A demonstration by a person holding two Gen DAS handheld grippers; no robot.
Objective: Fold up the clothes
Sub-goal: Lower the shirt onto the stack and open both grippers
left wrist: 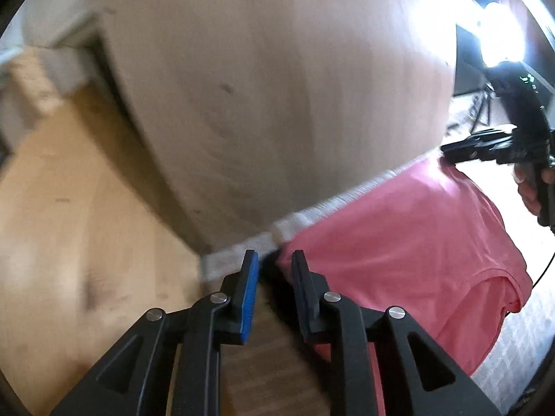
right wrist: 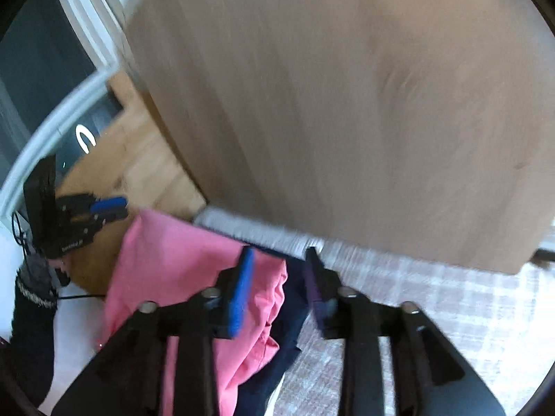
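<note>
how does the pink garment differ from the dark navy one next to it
The pink garment is bright, and much of it is in view; the dark navy one shows only as a narrow strip beside it. In the right wrist view the pink garment overlaps the navy one's left edge. Both hang limp between the grippers.

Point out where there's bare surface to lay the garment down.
The wooden tabletop beyond the white cloth edge is bare. The checked cloth right of the pink garment is free too. It is crowded nearest the camera, where the pink garment and a dark garment hang.
</note>
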